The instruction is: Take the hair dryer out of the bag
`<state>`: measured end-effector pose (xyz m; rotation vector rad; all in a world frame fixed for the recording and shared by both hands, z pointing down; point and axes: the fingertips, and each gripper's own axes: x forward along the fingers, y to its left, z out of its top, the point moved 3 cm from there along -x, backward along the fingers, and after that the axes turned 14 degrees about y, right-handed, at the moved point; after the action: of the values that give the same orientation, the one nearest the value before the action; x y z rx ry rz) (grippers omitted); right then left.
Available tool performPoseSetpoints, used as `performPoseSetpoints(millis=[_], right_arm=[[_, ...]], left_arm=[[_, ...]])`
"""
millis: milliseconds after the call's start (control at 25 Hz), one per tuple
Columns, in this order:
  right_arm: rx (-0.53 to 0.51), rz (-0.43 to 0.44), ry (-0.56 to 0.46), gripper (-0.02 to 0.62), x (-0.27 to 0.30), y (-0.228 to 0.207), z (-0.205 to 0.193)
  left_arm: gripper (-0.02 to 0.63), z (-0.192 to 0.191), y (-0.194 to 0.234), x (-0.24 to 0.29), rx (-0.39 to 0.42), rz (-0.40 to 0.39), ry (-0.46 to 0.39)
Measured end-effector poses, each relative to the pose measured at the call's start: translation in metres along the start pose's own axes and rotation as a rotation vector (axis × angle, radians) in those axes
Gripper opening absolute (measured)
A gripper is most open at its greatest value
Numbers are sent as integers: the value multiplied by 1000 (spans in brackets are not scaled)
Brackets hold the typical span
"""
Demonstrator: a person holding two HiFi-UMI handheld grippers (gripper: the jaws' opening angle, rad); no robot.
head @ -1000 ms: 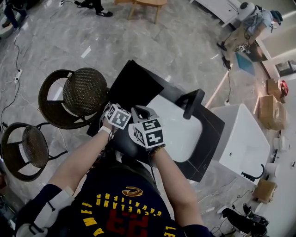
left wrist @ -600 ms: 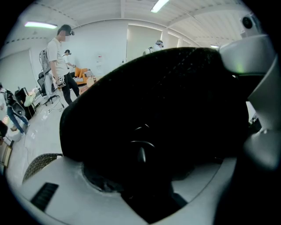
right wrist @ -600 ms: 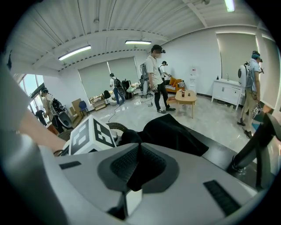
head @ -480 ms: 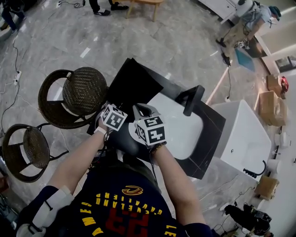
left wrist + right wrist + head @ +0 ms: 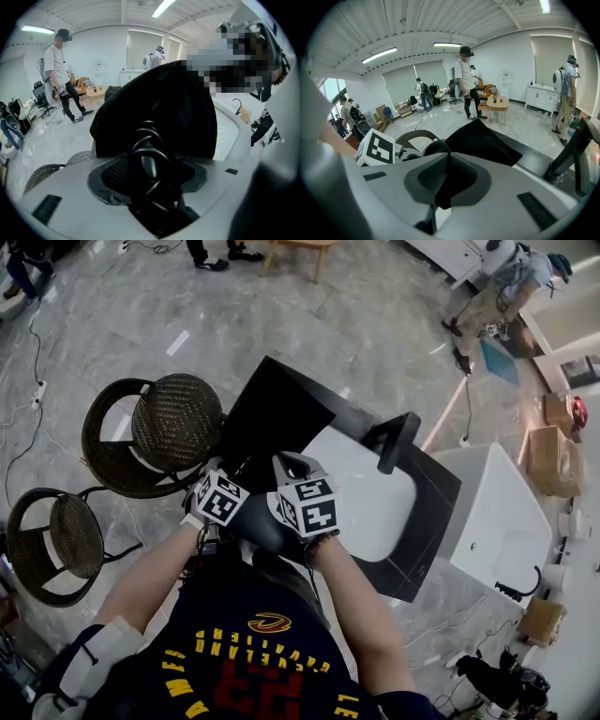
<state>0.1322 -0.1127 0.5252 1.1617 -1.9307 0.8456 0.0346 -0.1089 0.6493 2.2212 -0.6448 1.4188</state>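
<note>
Black fabric at mid-frame in the head view: bag (image 5: 277,413) spread on the dark surface (image 5: 427,512), left of the white basin (image 5: 366,507) and black faucet (image 5: 394,442). Reaching up from the bottom of the frame, both bare arms: left forearm (image 5: 150,577) slanting in from lower left, right forearm (image 5: 361,615) from lower right, hands side by side at centre, marker cubes (image 5: 221,498) close together but apart. Both tools angled downward, away from the body. Clenched on a fold of the bag's edge: right tongs (image 5: 446,176), fabric running up the frame from the pinch. Just now closing: left tongs (image 5: 150,171), coiled cord (image 5: 147,140) between the pads and pressed from both sides, bag's dark bulk right behind. No clear sight of the dryer body in any view; only that cord showing, at the bag's near end by the surface's lower-left edge. Two wicker chairs (image 5: 173,423) at far left.
</note>
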Motion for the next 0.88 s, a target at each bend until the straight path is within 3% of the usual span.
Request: performPoseSetpoints(millis=[200, 480, 720, 880], right_arm=[[-13, 7, 6, 20, 2, 9, -4], [-22, 16, 7, 20, 6, 16, 0], [-11, 20, 5, 20, 9, 17, -2], [-17, 21, 3, 20, 8, 19, -2]], left_arm=[[254, -9, -4, -1, 36, 28, 13], [297, 2, 6, 6, -101, -10, 39], [287, 6, 2, 12, -34, 15, 83], [246, 4, 3, 6, -52, 3, 76]])
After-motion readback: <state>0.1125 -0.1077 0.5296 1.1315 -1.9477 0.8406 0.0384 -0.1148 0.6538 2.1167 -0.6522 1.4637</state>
